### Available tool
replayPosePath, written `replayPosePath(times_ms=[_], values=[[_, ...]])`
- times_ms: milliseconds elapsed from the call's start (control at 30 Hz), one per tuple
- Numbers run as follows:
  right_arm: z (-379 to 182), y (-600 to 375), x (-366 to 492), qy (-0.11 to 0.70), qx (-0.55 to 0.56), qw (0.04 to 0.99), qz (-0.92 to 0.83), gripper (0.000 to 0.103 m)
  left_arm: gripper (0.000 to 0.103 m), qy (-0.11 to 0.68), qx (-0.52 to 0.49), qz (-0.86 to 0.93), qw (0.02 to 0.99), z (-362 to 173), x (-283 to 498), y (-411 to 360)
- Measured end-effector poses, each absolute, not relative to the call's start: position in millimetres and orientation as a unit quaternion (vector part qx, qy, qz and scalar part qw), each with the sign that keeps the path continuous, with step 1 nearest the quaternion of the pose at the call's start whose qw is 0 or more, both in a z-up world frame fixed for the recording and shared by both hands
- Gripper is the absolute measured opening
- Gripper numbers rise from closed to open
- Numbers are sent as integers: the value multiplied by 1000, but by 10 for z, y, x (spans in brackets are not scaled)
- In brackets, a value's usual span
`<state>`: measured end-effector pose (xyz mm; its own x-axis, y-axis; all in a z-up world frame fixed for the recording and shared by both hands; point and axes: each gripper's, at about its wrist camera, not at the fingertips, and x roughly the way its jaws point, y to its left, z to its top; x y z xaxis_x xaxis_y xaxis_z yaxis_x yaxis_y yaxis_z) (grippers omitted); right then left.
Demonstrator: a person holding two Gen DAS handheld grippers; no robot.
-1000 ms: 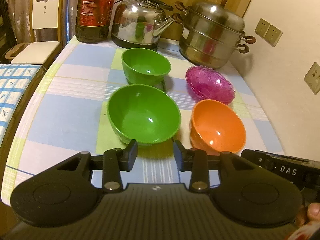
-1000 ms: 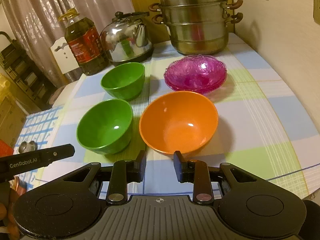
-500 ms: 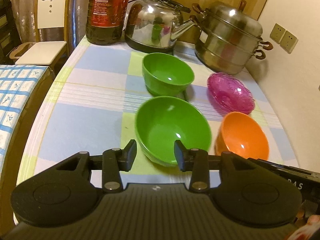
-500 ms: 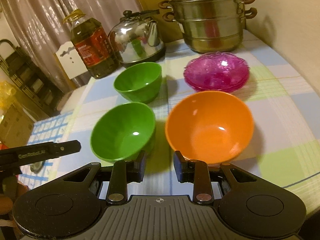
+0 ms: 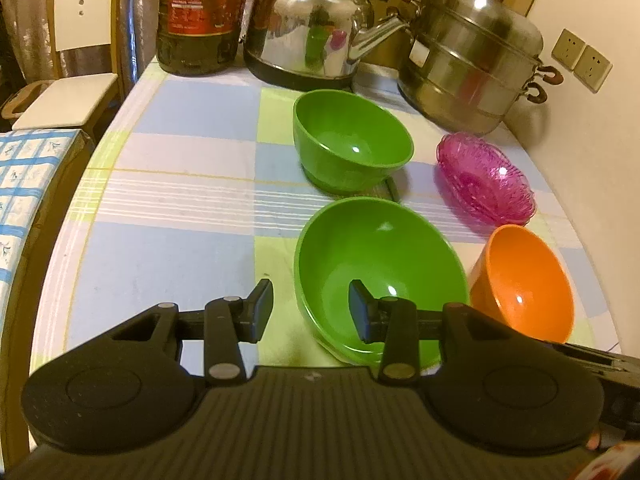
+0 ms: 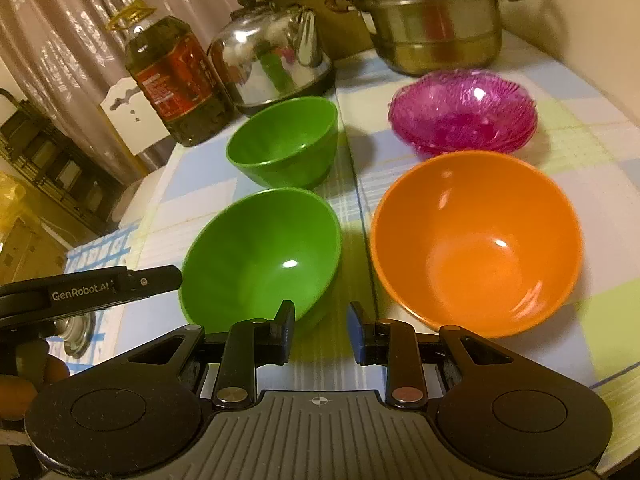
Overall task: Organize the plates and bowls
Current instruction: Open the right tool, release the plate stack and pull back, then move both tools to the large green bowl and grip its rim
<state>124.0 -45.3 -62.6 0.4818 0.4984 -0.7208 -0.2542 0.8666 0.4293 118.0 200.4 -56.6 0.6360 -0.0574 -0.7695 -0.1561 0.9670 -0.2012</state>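
The table (image 5: 172, 216), covered in a checked cloth, is seen with all the crockery toward 12 to 3 o'clock of the left wrist view. At the far edge a steamer pot (image 5: 472, 64), a kettle (image 5: 316, 28) and an oil bottle (image 5: 200, 20) are noted; any bowl pushed far toward 12 o'clock could be knocked against them.

The orange bowl (image 6: 476, 240) is recorded as the widest dish, at 1 o'clock of the right gripper (image 6: 322, 334), whose jaws stand narrowly apart and empty, aimed at the bare strip between the orange bowl and the near green bowl (image 6: 264, 252). If it were advanced as aimed, neither rim would be caught and a bowl could be shoved aside.

The near green bowl (image 5: 380, 276) sits tilted. The left gripper (image 5: 312, 310) is open moderately and holds nothing: one finger appears over the bowl's interior, the other outside its rim at 9 o'clock. Rim contact cannot be confirmed. Judged risk: a smooth curved wall may slip out on closure, or the tilted bowl may roll.

The far green bowl (image 5: 352, 140) lies at 12 o'clock, just beyond. The pink glass plates (image 6: 464, 116) are stacked at 2 o'clock; being glass, they could chip if struck.
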Motion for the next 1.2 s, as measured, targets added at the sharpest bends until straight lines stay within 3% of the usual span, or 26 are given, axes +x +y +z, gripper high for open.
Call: replayPosePath(times_ms=[233, 633, 767, 1200], values=[[-756, -328, 1394, 475, 141, 842, 215, 30, 36, 436, -130, 24, 890, -716, 1324, 2076], [-851, -253, 1507, 476, 146, 840, 215, 29, 13, 440, -127, 12, 889, -827, 1454, 2061], [-853, -244, 1529, 477, 140, 841, 211, 21, 12, 441, -121, 17, 889, -824, 1454, 2037], [-734, -280, 1459, 477, 136, 841, 216, 19, 12, 430, -114, 29, 895, -586, 1281, 1958]])
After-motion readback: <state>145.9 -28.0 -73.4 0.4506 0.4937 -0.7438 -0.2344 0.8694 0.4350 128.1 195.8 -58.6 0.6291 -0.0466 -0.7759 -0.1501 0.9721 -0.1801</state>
